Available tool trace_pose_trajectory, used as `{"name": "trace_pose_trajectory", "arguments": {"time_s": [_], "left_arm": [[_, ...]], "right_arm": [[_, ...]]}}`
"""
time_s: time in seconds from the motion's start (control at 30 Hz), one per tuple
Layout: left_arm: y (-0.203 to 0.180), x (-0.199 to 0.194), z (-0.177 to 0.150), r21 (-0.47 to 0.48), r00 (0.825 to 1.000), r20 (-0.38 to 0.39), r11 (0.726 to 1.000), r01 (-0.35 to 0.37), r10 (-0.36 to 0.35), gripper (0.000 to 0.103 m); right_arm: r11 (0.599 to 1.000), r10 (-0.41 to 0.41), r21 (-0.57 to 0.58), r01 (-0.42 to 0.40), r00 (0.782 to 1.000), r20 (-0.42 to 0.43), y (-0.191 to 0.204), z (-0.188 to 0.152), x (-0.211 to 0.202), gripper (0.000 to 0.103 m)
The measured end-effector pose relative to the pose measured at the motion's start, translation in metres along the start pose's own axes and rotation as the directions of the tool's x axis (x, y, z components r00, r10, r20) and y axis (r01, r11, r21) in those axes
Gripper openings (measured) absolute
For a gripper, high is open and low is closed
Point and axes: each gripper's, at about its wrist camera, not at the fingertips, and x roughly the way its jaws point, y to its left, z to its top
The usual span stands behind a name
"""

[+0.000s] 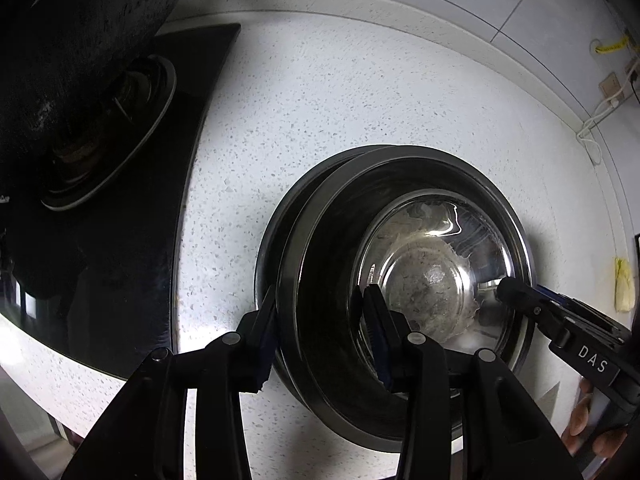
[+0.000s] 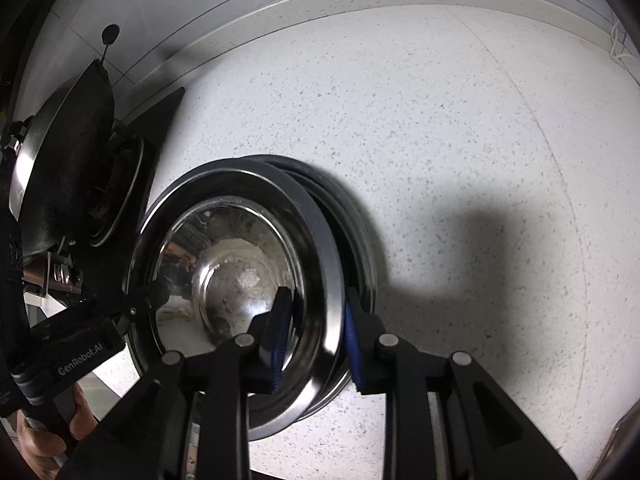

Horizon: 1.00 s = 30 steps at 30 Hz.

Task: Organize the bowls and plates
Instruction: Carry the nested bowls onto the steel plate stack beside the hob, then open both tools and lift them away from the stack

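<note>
Two steel plates sit stacked on the speckled worktop (image 2: 460, 128), near its middle and just right of the black hob (image 1: 132, 240) at the left end; a dark wok (image 1: 72, 40) stands on the burner. The top plate (image 1: 424, 272) lies offset on the lower plate (image 2: 356, 232), whose rim peeks out on one side. A patch of dried residue marks the top plate's well. Left gripper (image 1: 320, 320) straddles the near-left rim, one finger outside, one inside; the gap looks wider than the rim, so I judge it spread or barely closing, not yet a firm pinch. Right gripper (image 2: 316, 320) straddles the opposite rim the same way, blue pads either side of the metal; contact cannot be confirmed, though the pads look close to it. Each gripper shows at the edge of the other's view. Step in hand, as I read it: seating or squaring the top plate on the lower one, or lifting the pair. To do it well: close both sides evenly before any move, take only the rim intended (the right pads may span both rims), keep the plate level, and slide it until the rims line up. Polished steel is slick; a one-sided pinch could tip or skate it toward the hob.
</note>
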Motion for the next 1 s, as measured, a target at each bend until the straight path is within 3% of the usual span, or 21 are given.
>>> {"name": "trace_pose_trajectory", "arguments": {"time_s": [0.2, 0.3, 0.4, 0.57, 0.7, 0.8, 0.93, 1.0], "left_arm": [[-0.005, 0.000, -0.011, 0.050, 0.998, 0.043, 0.998, -0.049, 0.047, 0.061], [-0.002, 0.004, -0.016, 0.050, 0.999, 0.033, 0.998, -0.044, 0.043, 0.062], [0.004, 0.005, -0.021, 0.034, 1.000, 0.015, 0.999, -0.010, 0.010, 0.065], [0.008, -0.003, -0.028, 0.030, 0.998, 0.054, 0.999, -0.017, 0.016, 0.070], [0.009, -0.015, -0.039, 0.030, 0.993, 0.111, 0.999, -0.041, 0.037, 0.074], [0.011, -0.028, -0.048, 0.013, 0.983, 0.176, 0.998, -0.062, 0.058, 0.074], [0.012, -0.060, -0.069, -0.010, 0.944, 0.323, 0.998, -0.066, 0.066, 0.074], [0.011, -0.070, -0.076, -0.012, 0.935, 0.348, 0.997, -0.073, 0.073, 0.074]], "right_arm": [[0.995, -0.048, -0.088, 0.053, 0.997, 0.062, 0.014, -0.014, 0.006, 0.037], [0.989, -0.064, -0.125, 0.076, 0.994, 0.092, 0.022, -0.019, 0.006, 0.045], [0.986, -0.094, -0.129, 0.109, 0.989, 0.115, 0.027, -0.023, 0.005, 0.045], [0.974, -0.187, -0.109, 0.199, 0.976, 0.115, 0.039, -0.024, 0.015, 0.046], [0.973, -0.197, -0.095, 0.208, 0.974, 0.115, 0.040, -0.025, 0.017, 0.047], [0.976, -0.177, -0.103, 0.191, 0.975, 0.131, 0.037, -0.029, 0.014, 0.048], [0.991, -0.113, -0.051, 0.121, 0.984, 0.138, 0.022, -0.032, 0.006, 0.047], [0.991, -0.117, -0.041, 0.126, 0.979, 0.167, 0.019, -0.039, -0.002, 0.047]]}}
